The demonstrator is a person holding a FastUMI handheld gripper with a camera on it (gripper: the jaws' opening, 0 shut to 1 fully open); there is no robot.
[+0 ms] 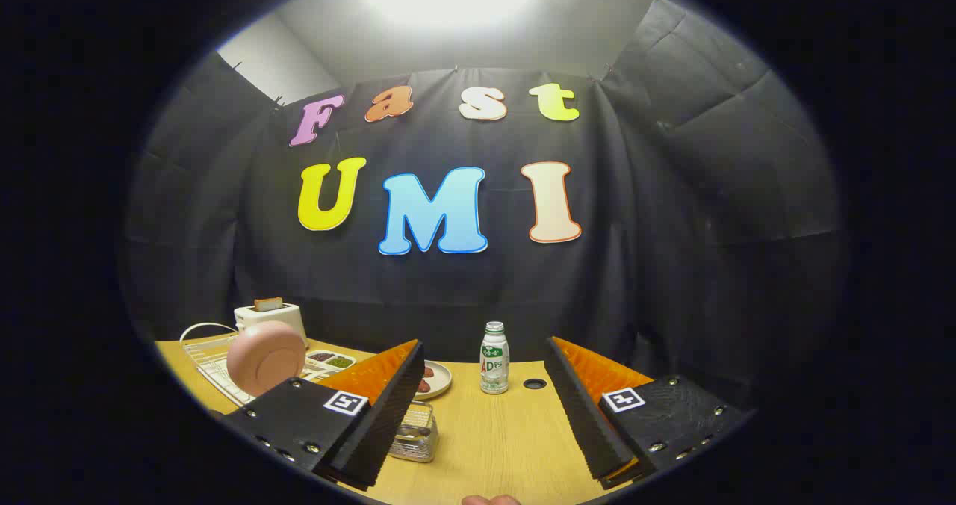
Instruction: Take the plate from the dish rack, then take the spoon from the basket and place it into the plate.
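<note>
My gripper [482, 393] hangs open above the wooden table [508, 438], with nothing between its orange-and-black fingers [381, 400]. A pink plate [267, 357] stands upright in the white wire dish rack [216, 363], beyond and left of the left finger. A small wire basket [414, 430] sits on the table just beside the left finger's inner side, partly hidden by it; something metallic lies in it, but I cannot make out the spoon.
A white bottle [494, 358] stands on the table ahead between the fingers. A small plate with dark food [435, 378] lies behind the left fingertip. A white toaster [270, 313] and a divided tray [330, 359] sit at the back left. A cable hole [535, 384] is near the bottle.
</note>
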